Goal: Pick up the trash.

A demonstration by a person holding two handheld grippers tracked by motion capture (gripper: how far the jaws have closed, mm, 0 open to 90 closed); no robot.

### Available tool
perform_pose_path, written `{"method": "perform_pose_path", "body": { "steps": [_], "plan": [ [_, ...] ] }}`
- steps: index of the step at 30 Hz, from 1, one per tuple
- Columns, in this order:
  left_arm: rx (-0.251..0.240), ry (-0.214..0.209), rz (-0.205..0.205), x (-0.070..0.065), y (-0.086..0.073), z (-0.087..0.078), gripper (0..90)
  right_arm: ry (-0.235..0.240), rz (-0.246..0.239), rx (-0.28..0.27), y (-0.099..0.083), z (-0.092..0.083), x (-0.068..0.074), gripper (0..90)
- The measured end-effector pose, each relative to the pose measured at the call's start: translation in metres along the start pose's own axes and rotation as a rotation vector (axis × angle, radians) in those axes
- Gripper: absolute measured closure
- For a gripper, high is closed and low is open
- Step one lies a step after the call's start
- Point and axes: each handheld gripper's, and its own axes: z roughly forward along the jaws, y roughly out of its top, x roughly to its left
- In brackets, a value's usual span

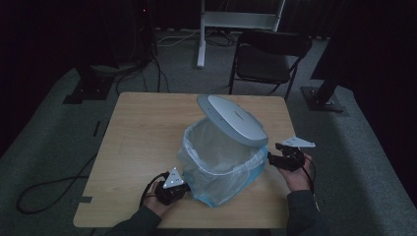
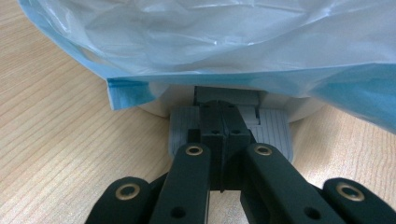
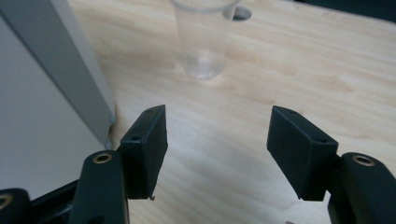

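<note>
A small pedal bin (image 1: 221, 157) lined with a clear and blue plastic bag (image 1: 216, 169) stands at the lower centre of the wooden desk (image 1: 142, 132), with its grey lid (image 1: 232, 119) tipped up and back toward the upper right, so the mouth lies open. The lid stands up because the left gripper (image 1: 172, 187), at the lower left of the bin, rests its tips on the grey ribbed foot pedal (image 2: 275, 130) at the bin's base; in the left gripper view its jaws are drawn together with no gap, holding nothing between them, and they lie on top of the pedal, apparently pressing it down, though the overhanging bag hides the hinge. Closed tips make a firm blunt point for that push. The right gripper (image 1: 281, 158) hovers just off the bin's right side, near the desk's right edge; its jaws stand wide apart and empty, with bare desk between them. Ahead of it, at the top of the right gripper view, a clear plastic cup (image 3: 203, 42) stands upright on the desk, well apart from the jaws, which are spread wide enough to take it; it is probably the thing meant for the open bin
</note>
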Motion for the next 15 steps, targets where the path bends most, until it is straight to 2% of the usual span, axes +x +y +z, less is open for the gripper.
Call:
{"method": "perform_pose_path", "body": {
  "steps": [9,15],
  "plan": [
    [-0.002,-0.003,-0.004,0.0,0.0,0.0,90.0,-0.018,0.009,-0.04,0.02,-0.002,-0.003,37.0],
    [-0.002,-0.004,-0.006,0.0,0.0,0.0,90.0,-0.02,0.013,-0.048,0.029,0.0,-0.005,37.0]
  ]
}}
